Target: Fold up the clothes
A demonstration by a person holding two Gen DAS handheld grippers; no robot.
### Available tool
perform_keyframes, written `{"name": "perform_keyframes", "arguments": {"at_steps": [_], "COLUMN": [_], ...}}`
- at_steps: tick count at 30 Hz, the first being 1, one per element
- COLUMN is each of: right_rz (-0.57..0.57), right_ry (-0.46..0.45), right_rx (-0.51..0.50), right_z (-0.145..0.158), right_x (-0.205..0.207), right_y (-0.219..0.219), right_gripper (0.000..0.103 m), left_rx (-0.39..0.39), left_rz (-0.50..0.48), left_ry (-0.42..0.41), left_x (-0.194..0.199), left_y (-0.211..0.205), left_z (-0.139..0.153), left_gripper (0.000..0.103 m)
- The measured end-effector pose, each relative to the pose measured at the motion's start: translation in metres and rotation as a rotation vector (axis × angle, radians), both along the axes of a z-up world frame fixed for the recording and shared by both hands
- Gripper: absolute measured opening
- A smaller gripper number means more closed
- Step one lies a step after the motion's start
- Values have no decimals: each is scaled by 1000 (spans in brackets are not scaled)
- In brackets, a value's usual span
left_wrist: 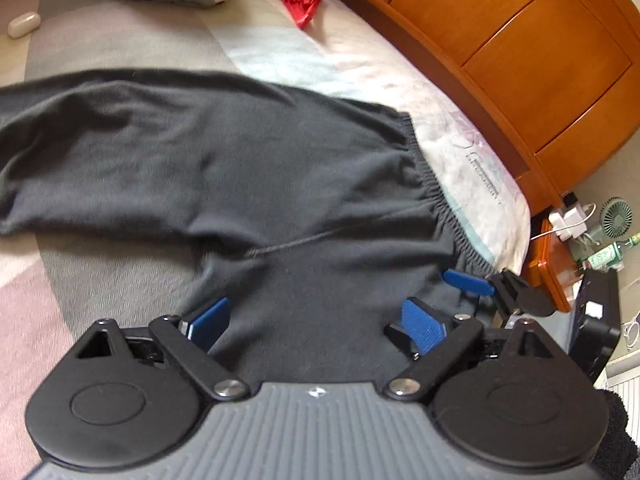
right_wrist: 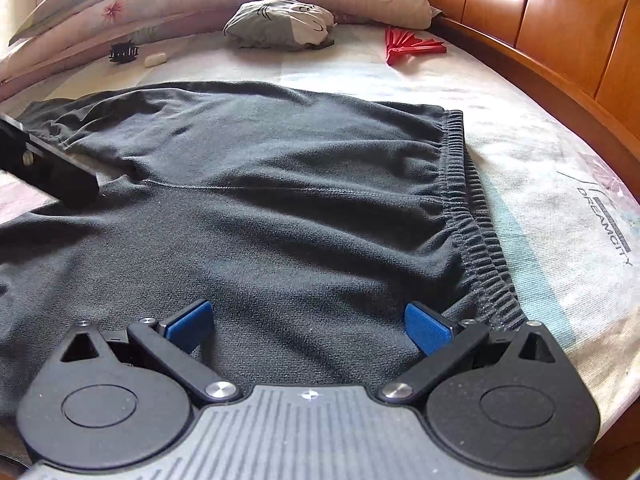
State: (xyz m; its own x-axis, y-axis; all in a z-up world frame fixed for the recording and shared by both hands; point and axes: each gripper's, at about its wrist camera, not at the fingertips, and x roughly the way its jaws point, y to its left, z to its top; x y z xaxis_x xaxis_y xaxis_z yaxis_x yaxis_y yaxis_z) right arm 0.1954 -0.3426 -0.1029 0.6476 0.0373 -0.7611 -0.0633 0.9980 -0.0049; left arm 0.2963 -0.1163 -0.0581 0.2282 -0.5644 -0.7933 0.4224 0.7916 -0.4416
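- Your dark grey fleece trousers [right_wrist: 280, 208] lie flat on the pale printed bedsheet [right_wrist: 540, 200], waistband right.
- Far behind them sit a grey bundled cloth [right_wrist: 280, 24] and, to its right, a red folding fan [right_wrist: 412, 48].
- The orange wooden headboard [right_wrist: 560, 32] runs along the right.

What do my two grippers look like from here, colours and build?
Both match. The left gripper and right gripper each have a grey ribbed body with a small white mark, two round black housings, black linkage arms on silver bolts, and blue ribbed finger pads. No cables on them show. A dark fuzzy sleeve edges the left view.
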Motion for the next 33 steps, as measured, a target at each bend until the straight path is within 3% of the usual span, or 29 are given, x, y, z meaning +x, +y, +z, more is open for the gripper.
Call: {"name": "perform_keyframes", "arguments": {"at_steps": [3,7,14,18,21,22,27,31,33], "right_rz": [6,16,25,20,22,22,19,9,2], "right_ry": [-1,20,12,7,-11,-18,-31,-18,0], "right_rx": [-7,-30,-41,-52,-53,-53,-59,-64,-76], "right_z": [0,3,0,0,-1,-2,-2,0,2], "right_x": [-2,-5,-13,-14,-17,-18,-20,-19,-19], "right_y": [0,2,3,5,5,5,6,7,9], "right_gripper": [103,103,103,103,103,103,103,103,103], "left_rx": [14,12,23,50,79,53,2,12,-15], "left_rz": [68,182,107,45,67,80,79,179,183], "left_ry": [36,2,-117,-141,-105,-139,-102,-117,-133], "left_x": [4,13,-32,-73,-99,-108,-133,-140,-149], "left_y": [13,29,35,41,52,58,67,77,79], "left_z": [-21,-4,33,10,-19,-20,-11,-19,-19], "left_gripper": [92,92,93,93,92,94,97,97,98]}}
